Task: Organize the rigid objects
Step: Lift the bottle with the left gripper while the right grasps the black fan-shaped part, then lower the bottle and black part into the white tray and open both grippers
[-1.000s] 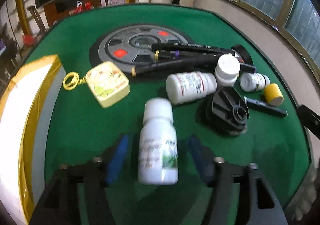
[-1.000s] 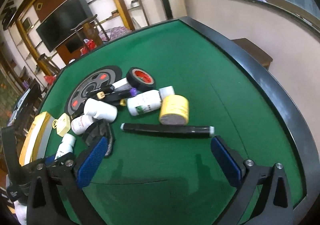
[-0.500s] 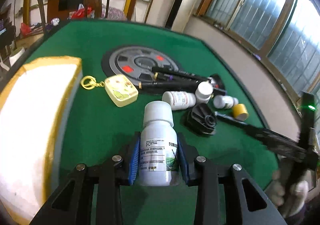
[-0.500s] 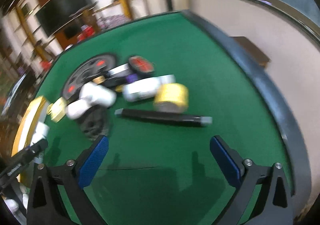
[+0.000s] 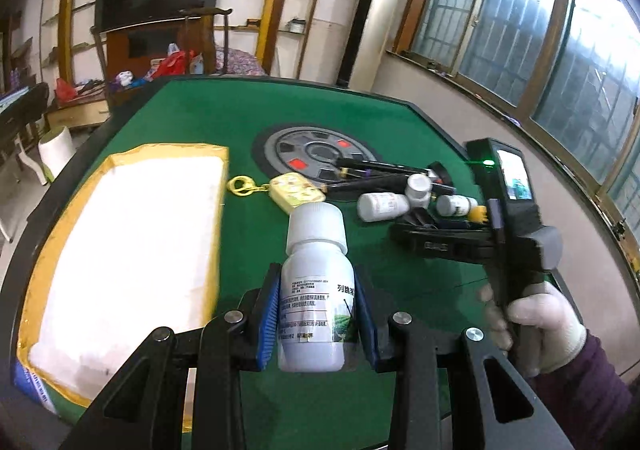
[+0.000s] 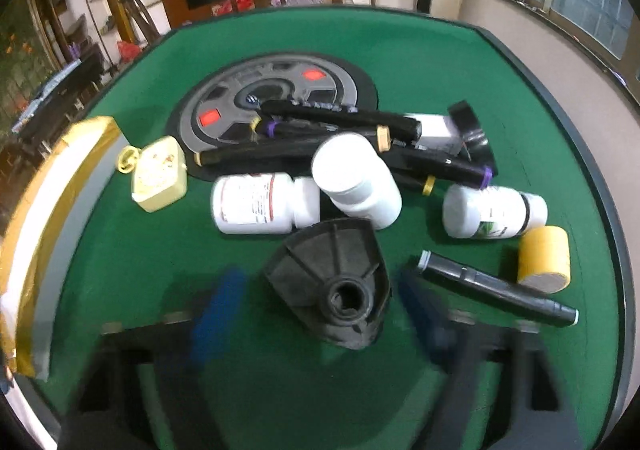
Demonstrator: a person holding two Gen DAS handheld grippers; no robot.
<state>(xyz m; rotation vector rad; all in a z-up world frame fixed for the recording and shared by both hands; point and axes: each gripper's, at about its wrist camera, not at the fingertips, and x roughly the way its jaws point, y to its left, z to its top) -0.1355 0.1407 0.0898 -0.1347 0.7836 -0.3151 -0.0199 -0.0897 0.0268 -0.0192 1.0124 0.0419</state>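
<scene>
Nearest, in the left wrist view: left gripper [image 5: 316, 316] closed on the white bottle [image 5: 315, 298], blue pads [image 5: 268, 314] pressed flat against both sides of the label, cap pointing forward, bottle lifted above the green table [image 5: 208, 118]. Probably light, stiff plastic with a smooth, slightly slippery label; grip at the wide body looks right, not at the narrower cap. Just to the left, the white tray with gold border [image 5: 120, 242], likely the place to put it down.

In the right wrist view: right gripper [image 6: 320, 314] wide open, holding nothing, fingers blurred, one on each side of the black ribbed plastic part [image 6: 332, 278] but not touching. Looks rigid and awkward in shape; best to clamp across the flat flanks, not the round hub.

Further: black marker [image 6: 496, 290] beside a yellow tape roll [image 6: 544, 258], three white bottles lying close together [image 6: 360, 182], a pale yellow keychain box [image 6: 160, 174].

Farthest: more dark markers [image 6: 340, 118] across the grey round disc [image 6: 272, 90].
</scene>
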